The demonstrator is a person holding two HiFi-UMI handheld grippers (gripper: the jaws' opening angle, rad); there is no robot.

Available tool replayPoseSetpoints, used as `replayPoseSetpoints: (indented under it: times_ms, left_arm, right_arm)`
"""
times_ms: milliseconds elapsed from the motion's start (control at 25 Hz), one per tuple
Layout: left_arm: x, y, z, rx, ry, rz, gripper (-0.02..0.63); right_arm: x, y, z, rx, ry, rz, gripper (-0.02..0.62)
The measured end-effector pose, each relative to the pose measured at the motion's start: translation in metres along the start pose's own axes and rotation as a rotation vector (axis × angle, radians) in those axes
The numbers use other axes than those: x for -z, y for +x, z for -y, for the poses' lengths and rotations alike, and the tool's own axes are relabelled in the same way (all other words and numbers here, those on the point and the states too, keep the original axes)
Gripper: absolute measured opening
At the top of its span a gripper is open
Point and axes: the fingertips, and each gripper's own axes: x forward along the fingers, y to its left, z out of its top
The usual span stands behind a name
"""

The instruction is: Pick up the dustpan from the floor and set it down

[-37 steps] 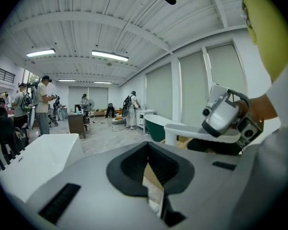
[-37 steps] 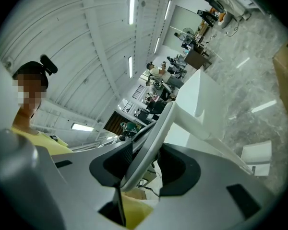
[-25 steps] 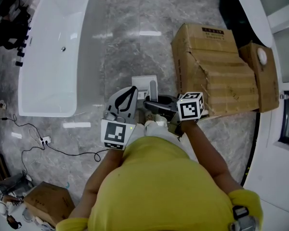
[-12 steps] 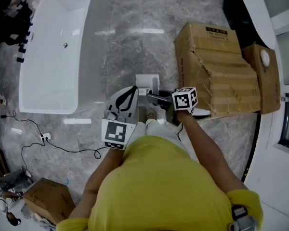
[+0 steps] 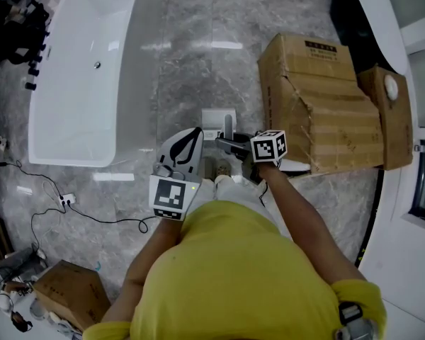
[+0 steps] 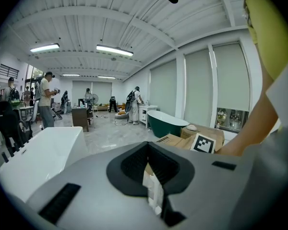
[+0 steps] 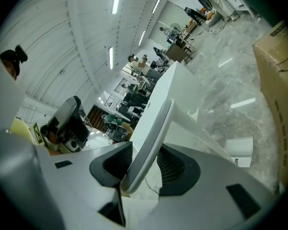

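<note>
The white dustpan (image 5: 217, 123) rests on the grey marble floor just ahead of me, with its long white handle (image 5: 228, 129) rising toward me. My right gripper (image 5: 229, 145) has that handle (image 7: 152, 137) between its jaws, which are opening while the pads still touch it on both sides. In the right gripper view the pan (image 7: 240, 150) shows low on the floor beyond the jaws. My left gripper (image 5: 182, 156) hangs beside it to the left, shut, with nothing of the dustpan in it (image 6: 151, 177).
A white bathtub (image 5: 78, 69) lies at the left. Crumpled cardboard boxes (image 5: 319, 98) stand close on the right of the dustpan. A cable and power strip (image 5: 66, 205) trail over the floor at the lower left, near a small box (image 5: 67, 292).
My right gripper has sunk toward the floor with the dustpan handle, its marker cube shrinking and shifting left. The left gripper has stayed in place.
</note>
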Motion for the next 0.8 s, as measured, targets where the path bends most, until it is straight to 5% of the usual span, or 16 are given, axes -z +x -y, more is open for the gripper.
replayPoseSetpoints:
  times_ms: [280, 440, 800]
  left_arm:
    - [-0.002, 0.002, 0.002, 0.017, 0.000, 0.013, 0.002]
    - [-0.006, 0.007, 0.010, 0.035, 0.003, 0.033, 0.002]
    - [-0.032, 0.016, 0.029, 0.059, 0.044, 0.079, 0.002]
  right_arm:
    - [-0.001, -0.018, 0.006, 0.149, 0.117, 0.040, 0.322]
    - [0.005, -0.047, 0.003, 0.271, 0.059, 0.061, 0.327]
    - [-0.054, -0.110, -0.045, 0.439, -0.209, 0.313, 0.108]
